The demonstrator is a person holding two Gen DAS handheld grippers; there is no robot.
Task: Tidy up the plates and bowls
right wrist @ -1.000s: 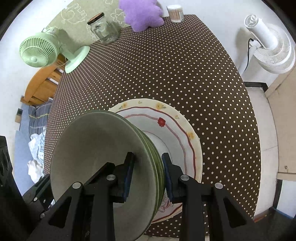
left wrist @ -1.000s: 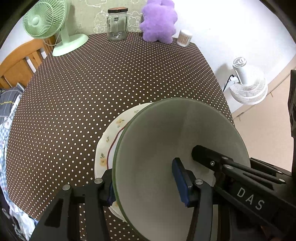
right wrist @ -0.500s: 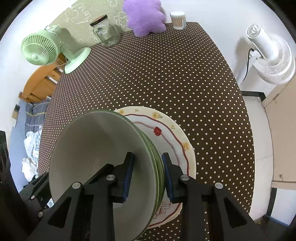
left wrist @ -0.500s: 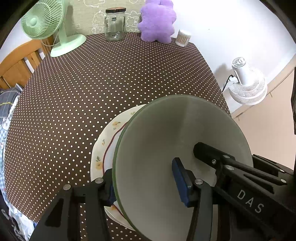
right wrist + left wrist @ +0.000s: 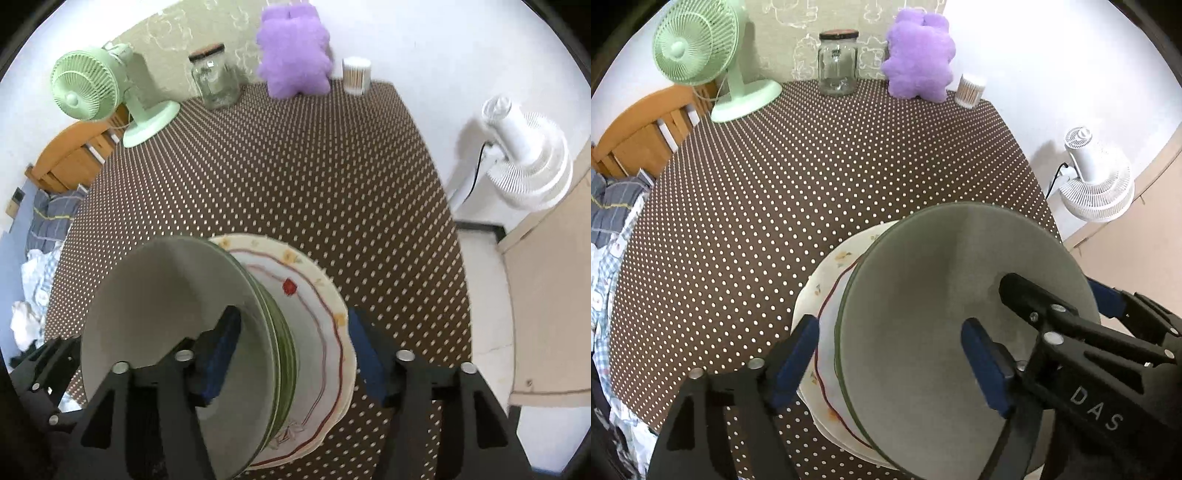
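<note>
A pale green bowl (image 5: 934, 314) rests on a white plate with a floral rim (image 5: 827, 280), near the front edge of the polka-dot table (image 5: 812, 177). My left gripper (image 5: 890, 360) straddles the bowl's left wall; its jaws are opening, with both pads clear of the wall. In the right wrist view the bowl (image 5: 166, 302) shows a striped green outside above the plate (image 5: 317, 306). My right gripper (image 5: 293, 354) straddles the bowl's right wall, jaws opening, with one pad inside the bowl and the other beyond the plate's edge. The right gripper (image 5: 1060, 291) also shows in the left wrist view.
Along the table's back edge stand a green desk fan (image 5: 698, 48), a glass jar (image 5: 837, 62), a purple plush toy (image 5: 919, 59) and a small swab container (image 5: 969, 90). A white fan (image 5: 1093, 177) stands on the floor at right. A wooden chair (image 5: 639, 129) and clothes lie at left.
Both grippers' jaws have spread off the bowl's wall, which they were pinching before. The bowl stays on the plate. Both hands have hardly shifted.
</note>
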